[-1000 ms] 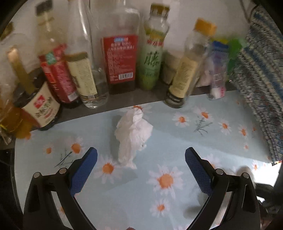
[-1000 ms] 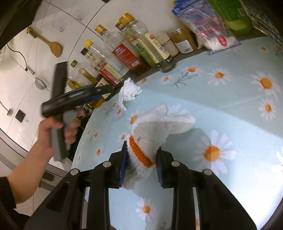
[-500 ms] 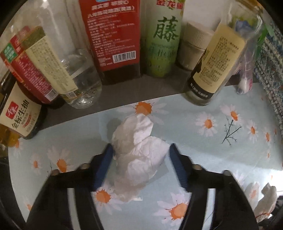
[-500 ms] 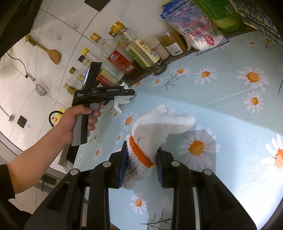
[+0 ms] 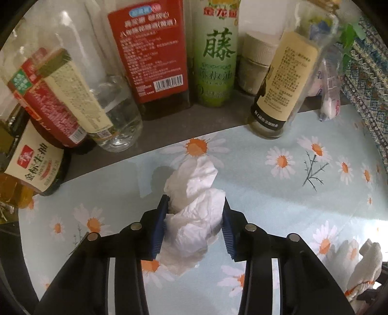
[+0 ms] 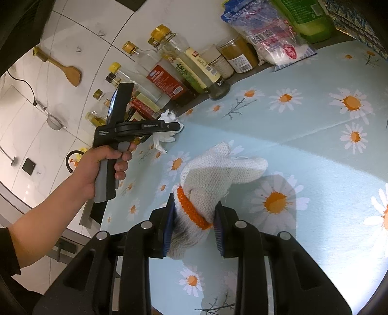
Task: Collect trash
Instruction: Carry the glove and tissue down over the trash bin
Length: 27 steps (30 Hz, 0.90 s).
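Observation:
A crumpled white tissue [image 5: 194, 213] lies on the daisy-print tablecloth [image 5: 303, 206] near the row of bottles. My left gripper [image 5: 194, 218] is shut on the tissue, its blue pads [image 5: 161, 227] pressing both sides. The tissue also shows in the right wrist view [image 6: 165, 130] under the left gripper [image 6: 178, 126]. My right gripper [image 6: 194, 218] is shut on a white knitted glove [image 6: 213, 174] with an orange cuff, held over the cloth. The glove also shows at the lower right of the left wrist view [image 5: 366, 271].
Several sauce and oil bottles [image 5: 150, 63] stand along the wall just behind the tissue. A jar [image 6: 240, 55], a plastic bag [image 6: 269, 36] and a green container [image 6: 308, 17] stand further right. A wooden spatula [image 6: 60, 67] hangs on the tiled wall.
My left gripper moved forward around the tissue and closed on it from wide open. My right gripper kept its hold on the glove and stayed nearly still.

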Tool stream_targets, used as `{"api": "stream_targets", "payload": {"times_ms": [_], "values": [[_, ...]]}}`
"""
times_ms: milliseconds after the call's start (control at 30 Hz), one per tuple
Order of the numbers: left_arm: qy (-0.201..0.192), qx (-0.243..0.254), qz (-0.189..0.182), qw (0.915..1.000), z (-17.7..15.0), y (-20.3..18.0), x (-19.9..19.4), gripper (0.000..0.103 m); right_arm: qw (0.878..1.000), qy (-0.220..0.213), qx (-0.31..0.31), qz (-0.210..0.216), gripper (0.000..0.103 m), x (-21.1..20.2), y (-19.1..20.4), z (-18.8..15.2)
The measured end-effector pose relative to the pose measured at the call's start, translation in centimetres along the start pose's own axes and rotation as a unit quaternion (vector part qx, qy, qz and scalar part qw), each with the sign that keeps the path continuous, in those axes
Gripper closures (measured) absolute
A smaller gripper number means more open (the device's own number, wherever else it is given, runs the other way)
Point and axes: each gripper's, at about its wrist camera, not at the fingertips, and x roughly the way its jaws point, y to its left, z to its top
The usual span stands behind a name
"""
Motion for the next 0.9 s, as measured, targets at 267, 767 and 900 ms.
{"api": "stream_targets", "payload": {"times_ms": [267,767,900], "values": [[-0.026,-0.003,-0.019,0.9995,-2.4,1.1,-4.0,0.065,1.0,0.01,-0.021,-0.005,0.073,0.9,2.6,-0.6],[-0.062,-0.009,-0.064,0.996,-12.3,5.7,-12.0,0.065,0.997,0.018,-0.067,-0.023,0.073,2.0,11.2,-4.5],[-0.076,-0.011,-0.079,0.9939,-14.6,6.5,-14.2,0.065,0.996,0.025,-0.076,-0.025,0.073,2.7,13.7,-5.9]]}}
